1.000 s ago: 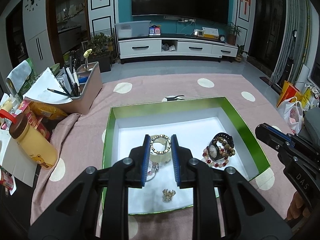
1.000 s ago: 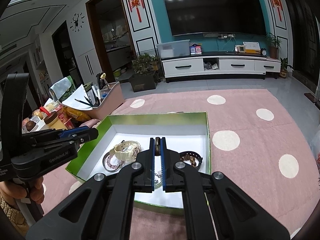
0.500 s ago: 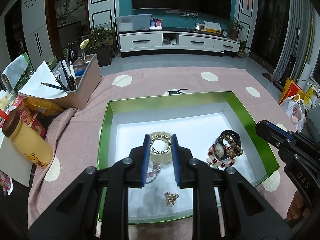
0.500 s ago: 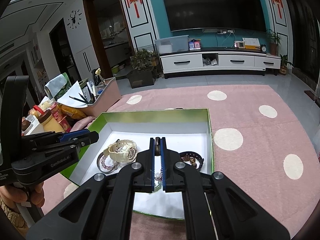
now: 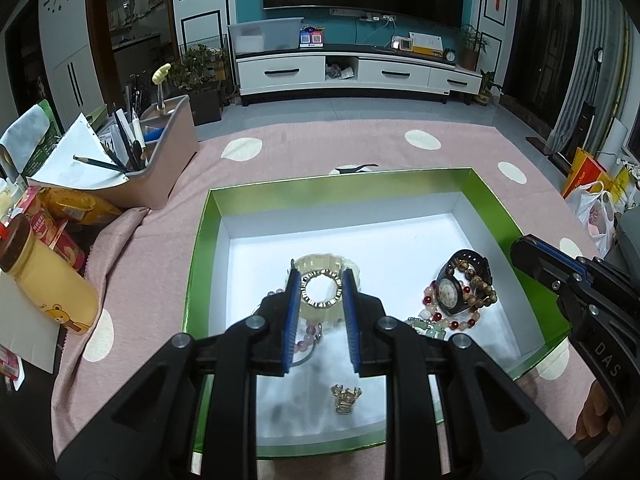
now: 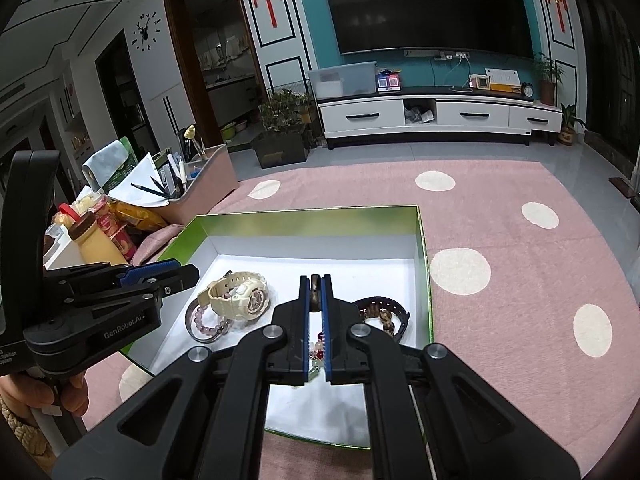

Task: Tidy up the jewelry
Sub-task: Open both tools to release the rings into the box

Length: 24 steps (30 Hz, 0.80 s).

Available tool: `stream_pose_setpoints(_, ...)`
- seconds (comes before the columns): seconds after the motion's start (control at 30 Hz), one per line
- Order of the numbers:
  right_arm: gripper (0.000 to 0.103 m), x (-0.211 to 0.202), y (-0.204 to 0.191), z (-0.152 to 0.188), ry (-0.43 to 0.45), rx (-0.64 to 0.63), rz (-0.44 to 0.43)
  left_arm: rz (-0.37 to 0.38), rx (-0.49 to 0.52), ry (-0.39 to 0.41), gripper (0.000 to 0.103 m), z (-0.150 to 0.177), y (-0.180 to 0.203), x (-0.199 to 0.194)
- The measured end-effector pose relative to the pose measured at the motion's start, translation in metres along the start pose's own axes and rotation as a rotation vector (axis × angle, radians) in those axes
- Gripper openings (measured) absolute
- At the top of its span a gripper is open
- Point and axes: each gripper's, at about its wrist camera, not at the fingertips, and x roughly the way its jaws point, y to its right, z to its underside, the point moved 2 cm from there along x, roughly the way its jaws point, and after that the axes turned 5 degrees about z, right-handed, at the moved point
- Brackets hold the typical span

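Note:
A green box (image 5: 208,220) with a white floor lies on the pink dotted cloth. In it are a cream watch (image 5: 320,260) on a purple bead bracelet (image 6: 204,320), a black watch (image 5: 450,294) ringed by brown and red beads, and a small gold charm (image 5: 346,398). My left gripper (image 5: 320,280) hovers over the box's left part, its jaws a narrow gap apart and nothing between them. The cream watch (image 6: 240,296) lies below and beyond its tips (image 6: 192,274). My right gripper (image 6: 315,278) is shut on a small brown piece at its tips, above the black watch's strap (image 6: 396,312).
A beige pen holder (image 5: 168,160) with pencils and paper stands to the box's left, beside snack packets and a yellow bottle (image 5: 48,280). The pink cloth (image 6: 520,280) stretches bare to the right. A person's hand (image 6: 60,392) holds the left gripper.
Both grippers have come a little lower and closer to the box, which looks larger now. The jaws and the jewelry in the box are as before.

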Motion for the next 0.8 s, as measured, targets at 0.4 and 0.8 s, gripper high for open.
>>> stream_pose_setpoints(0.4, 0.005, 0.006, 0.0, 0.002, -0.013, -0.003, 0.004, -0.005, 0.002, -0.023, 0.02, 0.003, 0.0, 0.007)
stream_pose_setpoints(0.8, 0.005, 0.013, 0.003, 0.004, -0.041, 0.0, 0.012, -0.006, -0.001, -0.062, 0.02, 0.006, -0.001, 0.017)
